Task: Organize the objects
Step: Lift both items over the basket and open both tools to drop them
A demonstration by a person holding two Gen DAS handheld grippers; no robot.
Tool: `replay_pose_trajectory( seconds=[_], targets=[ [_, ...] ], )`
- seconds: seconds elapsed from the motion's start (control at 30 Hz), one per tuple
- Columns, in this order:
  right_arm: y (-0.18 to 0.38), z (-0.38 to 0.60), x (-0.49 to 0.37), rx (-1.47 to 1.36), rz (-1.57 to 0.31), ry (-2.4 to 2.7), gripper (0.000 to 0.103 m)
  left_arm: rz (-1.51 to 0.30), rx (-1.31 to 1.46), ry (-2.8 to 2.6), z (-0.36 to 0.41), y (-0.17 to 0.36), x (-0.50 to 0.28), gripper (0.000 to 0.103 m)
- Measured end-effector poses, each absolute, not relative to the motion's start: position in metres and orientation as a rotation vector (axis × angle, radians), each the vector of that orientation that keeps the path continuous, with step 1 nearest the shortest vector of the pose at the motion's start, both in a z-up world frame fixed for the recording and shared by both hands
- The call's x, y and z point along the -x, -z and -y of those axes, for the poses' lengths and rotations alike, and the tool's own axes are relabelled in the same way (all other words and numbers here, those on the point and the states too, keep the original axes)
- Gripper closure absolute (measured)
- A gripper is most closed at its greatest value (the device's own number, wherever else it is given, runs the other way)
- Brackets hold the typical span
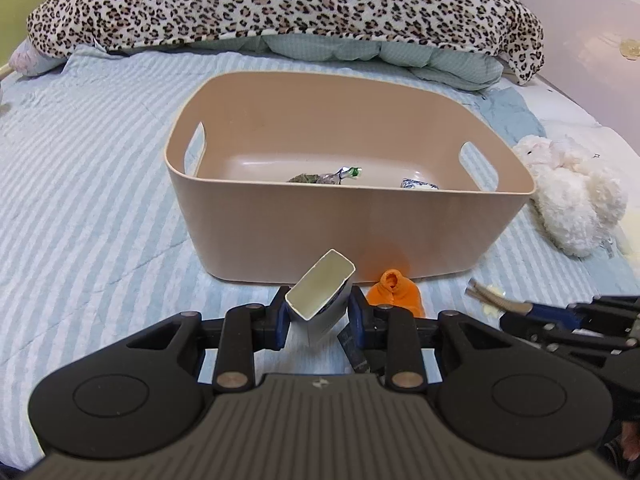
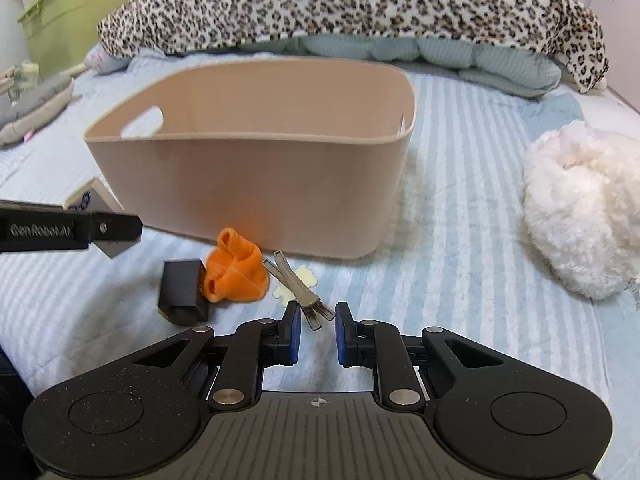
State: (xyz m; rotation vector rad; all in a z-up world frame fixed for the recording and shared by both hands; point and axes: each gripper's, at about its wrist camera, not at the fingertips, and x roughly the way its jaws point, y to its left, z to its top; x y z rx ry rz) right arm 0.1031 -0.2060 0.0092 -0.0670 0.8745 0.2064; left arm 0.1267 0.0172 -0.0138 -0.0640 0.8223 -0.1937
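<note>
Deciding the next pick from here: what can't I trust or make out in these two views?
- Bin contents: left wrist view, near wall hides all but two foil wrappers; right wrist view shows no floor.
- Small box in left gripper: print unreadable, lower part behind the fingers.
- Metal tool: tip hidden between right gripper pads; type unclear.
- Plush toy: cut by right edge.

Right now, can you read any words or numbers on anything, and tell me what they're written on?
"GenRobot.AI": raised lettering on the side of the left hand-held gripper, seen from the right wrist view.
Small white box held in the left hand-held gripper: blue print on its side, too blurred to read.
Wrappers inside the beige bin: printing too small to read.
Metal clipper: no readable marking.
Nothing else carries text.
</note>
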Motion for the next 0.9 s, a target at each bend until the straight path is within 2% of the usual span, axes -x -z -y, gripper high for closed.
replay_pose_trajectory(
  seconds=[0.5, 0.9],
  targets=[
    [-0.083, 0.212, -0.092, 0.012, -0.663, -0.228, 0.086, -0.687, 0.031, 0.218, -0.019, -0.036, -0.110, 0.072],
    [-0.107, 0.209, -0.145, 0.006, -0.567, -0.197, 0.086, -0.607, 0.023, 0.160, -0.008, -0.060, -0.161, 0.072]
  ],
)
